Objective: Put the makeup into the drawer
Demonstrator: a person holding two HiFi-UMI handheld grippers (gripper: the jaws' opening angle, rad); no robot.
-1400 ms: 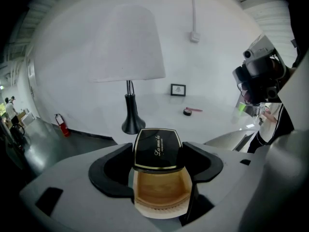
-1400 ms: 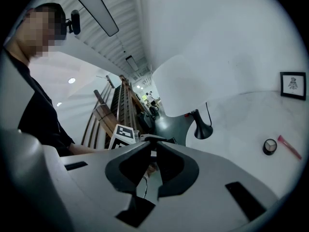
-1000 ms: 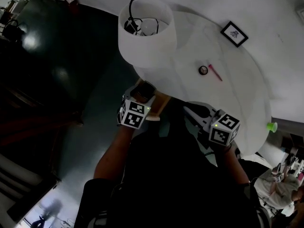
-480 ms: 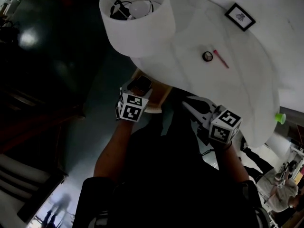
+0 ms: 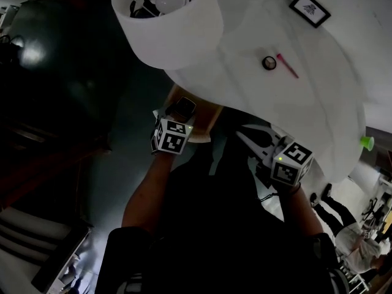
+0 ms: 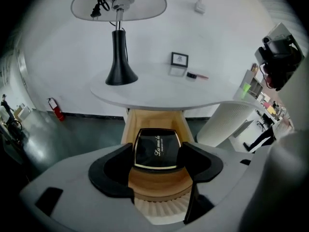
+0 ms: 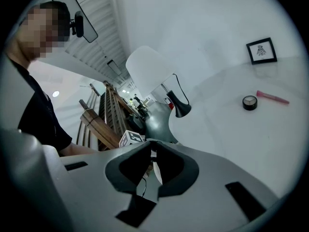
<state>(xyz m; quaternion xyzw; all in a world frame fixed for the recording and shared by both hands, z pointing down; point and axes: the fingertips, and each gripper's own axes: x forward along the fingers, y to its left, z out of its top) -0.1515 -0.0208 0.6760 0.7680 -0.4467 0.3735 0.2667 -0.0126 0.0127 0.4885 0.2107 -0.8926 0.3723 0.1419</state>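
The left gripper (image 6: 157,153) clamps a glossy black rectangular makeup compact (image 6: 157,144) over the open light-wood drawer (image 6: 126,129) ahead, below the round white table's edge (image 6: 159,104). The right gripper (image 7: 150,151) is closed, empty.

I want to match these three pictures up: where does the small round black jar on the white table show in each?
Head view: the small round black jar is upper right of centre.
Left gripper view: tiny, just right of centre, upper part.
Right gripper view: right side, mid-height.
Shared landmark: the black-framed picture standing nearby.
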